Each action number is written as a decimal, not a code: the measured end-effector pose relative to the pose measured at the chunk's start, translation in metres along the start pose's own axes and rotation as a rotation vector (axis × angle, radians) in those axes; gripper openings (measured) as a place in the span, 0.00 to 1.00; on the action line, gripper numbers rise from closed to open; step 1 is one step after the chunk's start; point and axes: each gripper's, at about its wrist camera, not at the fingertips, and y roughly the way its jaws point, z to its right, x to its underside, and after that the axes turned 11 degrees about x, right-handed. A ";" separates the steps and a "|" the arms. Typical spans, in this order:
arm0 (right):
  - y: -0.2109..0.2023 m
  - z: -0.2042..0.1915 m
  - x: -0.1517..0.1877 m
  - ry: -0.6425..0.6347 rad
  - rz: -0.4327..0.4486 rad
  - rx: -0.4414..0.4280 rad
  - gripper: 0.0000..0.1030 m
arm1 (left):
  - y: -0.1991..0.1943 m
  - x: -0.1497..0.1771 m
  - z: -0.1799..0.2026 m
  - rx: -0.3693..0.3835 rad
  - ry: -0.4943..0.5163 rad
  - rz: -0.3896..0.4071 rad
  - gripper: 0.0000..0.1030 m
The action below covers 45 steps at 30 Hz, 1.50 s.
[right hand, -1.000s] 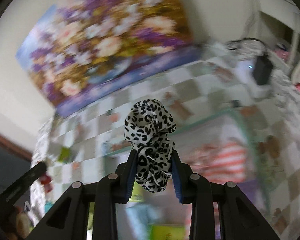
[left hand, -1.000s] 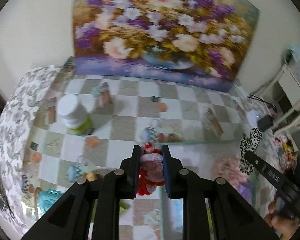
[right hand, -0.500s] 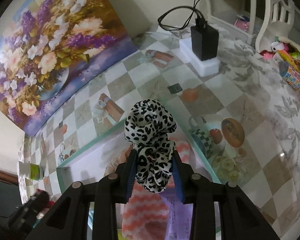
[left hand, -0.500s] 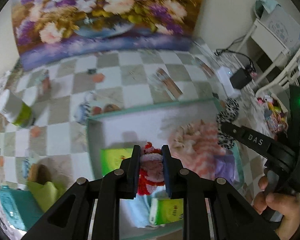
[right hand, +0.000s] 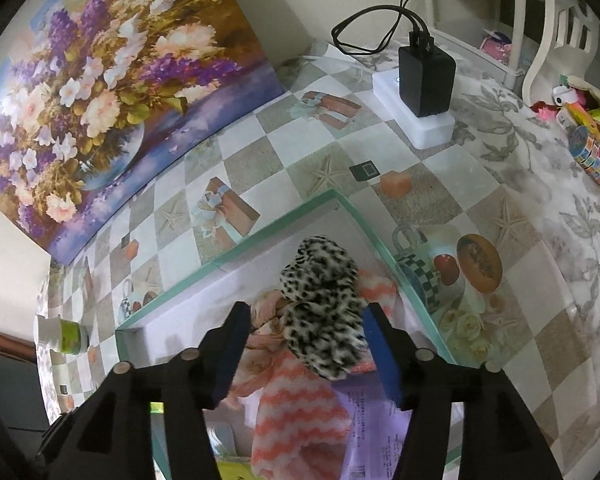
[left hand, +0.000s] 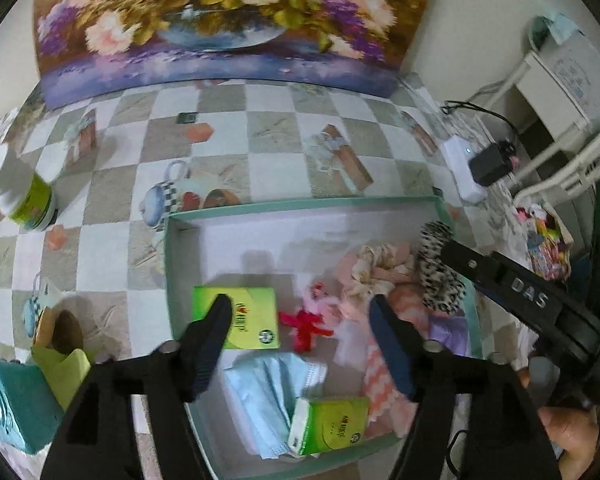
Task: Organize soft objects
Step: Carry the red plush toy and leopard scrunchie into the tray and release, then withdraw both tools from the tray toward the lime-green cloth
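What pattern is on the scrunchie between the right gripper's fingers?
Black-and-white leopard spots on the scrunchie, clearest in the right wrist view.

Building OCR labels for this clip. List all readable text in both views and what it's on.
"DAS": on the right gripper arm, left wrist view.
Green packs: red logo lettering, too blurred to read.
Purple packet: fine print and a barcode, too small to read.
Green-label jar: nothing legible.
No other text can be read.
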 end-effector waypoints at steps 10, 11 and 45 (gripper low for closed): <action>0.004 -0.004 0.001 -0.044 0.013 0.062 1.00 | -0.007 -0.004 -0.044 -0.088 -0.156 0.061 0.95; 0.004 -0.005 0.001 -0.046 0.009 0.060 1.00 | -0.008 -0.004 -0.047 -0.090 -0.166 0.063 0.96; -0.053 -0.068 0.049 -0.232 0.066 0.048 1.00 | -0.099 0.016 -0.109 -0.186 -0.299 0.182 0.97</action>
